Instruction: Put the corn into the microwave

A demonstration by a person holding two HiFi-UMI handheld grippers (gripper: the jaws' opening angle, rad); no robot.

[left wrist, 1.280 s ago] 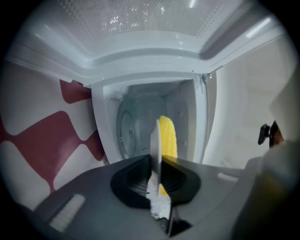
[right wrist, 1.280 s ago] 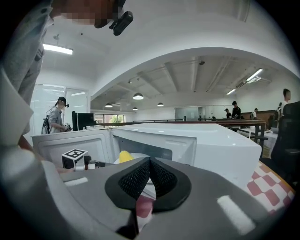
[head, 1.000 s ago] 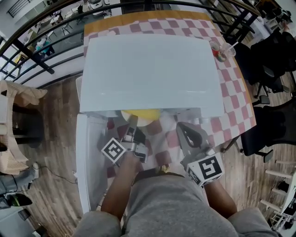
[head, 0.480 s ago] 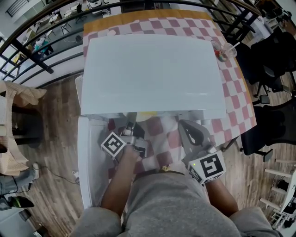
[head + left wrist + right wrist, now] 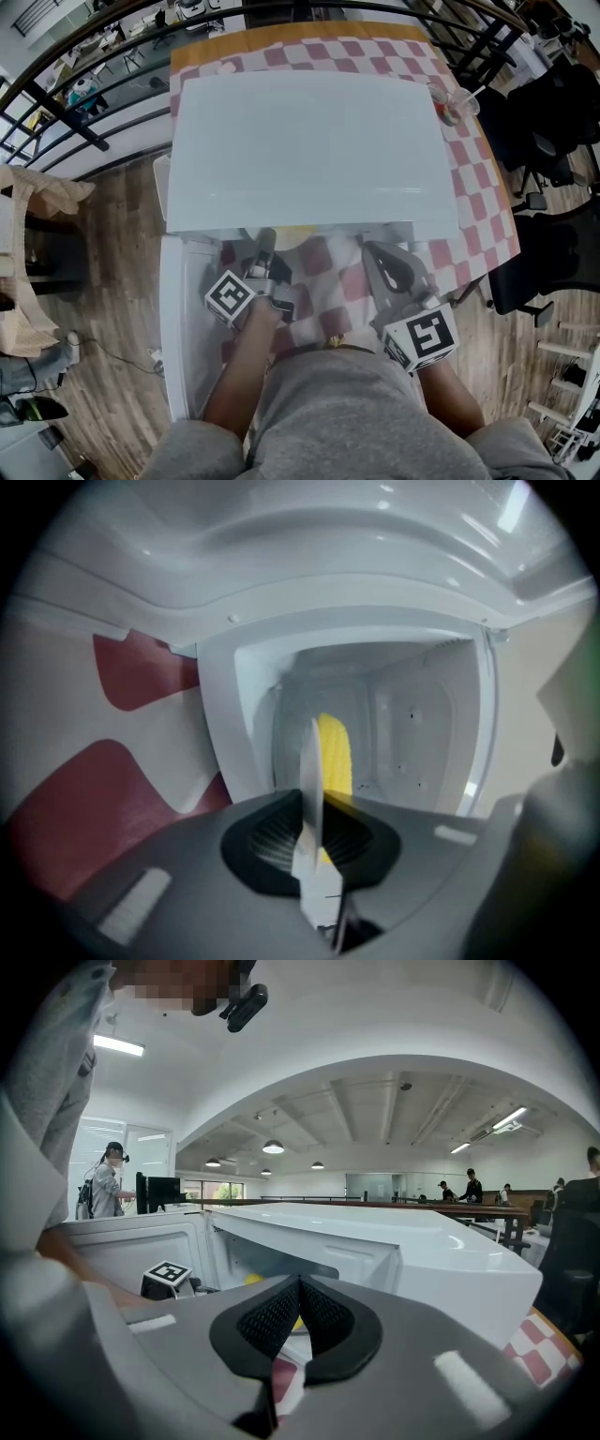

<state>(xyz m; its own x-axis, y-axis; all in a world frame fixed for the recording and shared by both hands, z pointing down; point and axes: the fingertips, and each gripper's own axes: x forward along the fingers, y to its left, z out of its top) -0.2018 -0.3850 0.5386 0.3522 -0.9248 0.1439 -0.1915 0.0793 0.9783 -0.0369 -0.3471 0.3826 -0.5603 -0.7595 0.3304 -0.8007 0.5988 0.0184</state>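
Red-and-white checked cloth [image 5: 473, 187], soft and matte, spread over the table. On top of it, filling most of the head view, a white microwave [image 5: 309, 141]: smooth, glossy and boxy with rounded edges, cavity facing the person. White microwave door [image 5: 178, 328] swung wide open to the left, plain and flat. Next in size, two grey plastic grippers with black ribbed pads, each carrying a cube of square black-and-white markers. Of these, the left gripper [image 5: 265, 246] reaching roughly level into the mouth of the cavity, jaws drawn almost together and pinching the near end of the corn [image 5: 335, 752] by a thin, pale, flat strip seen edge-on. Possibly husk or a tab; hard to say which. Beside it, the right gripper [image 5: 377, 255] just outside the opening, pads pressed together with nothing between them. Corn itself bright yellow, with rows of small bumpy kernels, pointing away into the white cavity just past the threshold; resting on the oven floor or not, unclear. Probably light and stiff, round enough to roll once released, with kernel ridges offering decent bite. Safest hold judged to be across the thick middle of the cob; a pinch on the thin strip alone likely to allow swinging or drooping.
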